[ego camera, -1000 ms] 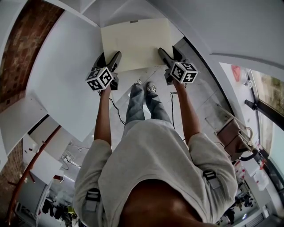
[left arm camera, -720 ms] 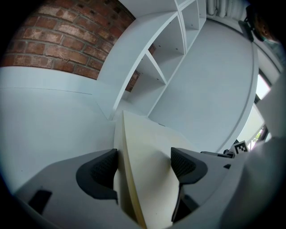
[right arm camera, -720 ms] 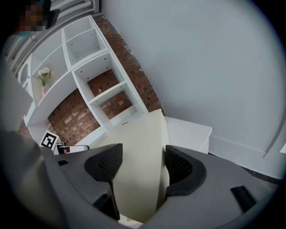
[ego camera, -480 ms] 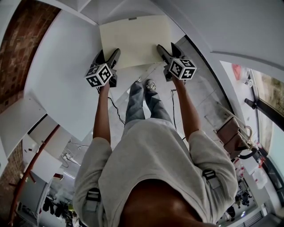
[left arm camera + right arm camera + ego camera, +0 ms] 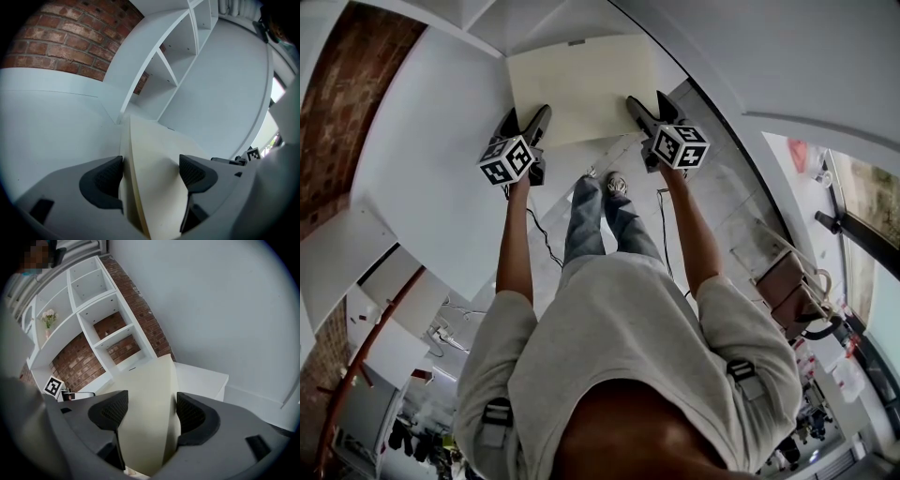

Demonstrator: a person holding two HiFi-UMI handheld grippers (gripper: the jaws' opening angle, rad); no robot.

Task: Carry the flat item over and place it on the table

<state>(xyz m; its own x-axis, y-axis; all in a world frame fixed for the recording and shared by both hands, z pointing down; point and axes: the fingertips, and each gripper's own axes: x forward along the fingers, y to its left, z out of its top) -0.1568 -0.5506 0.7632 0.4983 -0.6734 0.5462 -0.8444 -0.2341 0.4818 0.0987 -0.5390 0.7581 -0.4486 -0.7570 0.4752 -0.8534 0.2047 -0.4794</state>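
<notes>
A flat cream board (image 5: 581,84) is held out in front of the person, level, by its near edge. My left gripper (image 5: 528,122) is shut on the board's near left corner, and my right gripper (image 5: 649,105) is shut on its near right corner. In the left gripper view the board (image 5: 157,150) runs edge-on between the pads of the left gripper (image 5: 151,171). The right gripper view shows the board (image 5: 145,385) filling the gap of the right gripper (image 5: 147,411). A white table top (image 5: 427,159) spreads to the left of and beneath the board.
White open shelving (image 5: 101,315) stands against a brick wall, with a vase of flowers (image 5: 48,318) in one bay. A low white block (image 5: 204,378) lies ahead on the right. The person's feet (image 5: 617,184) and a black cable (image 5: 546,246) are on the floor below. A brown bag (image 5: 787,281) sits at the right.
Both grippers and the board have moved a little forward, away from the person's body, and slightly left. The hold on the board is unchanged.
</notes>
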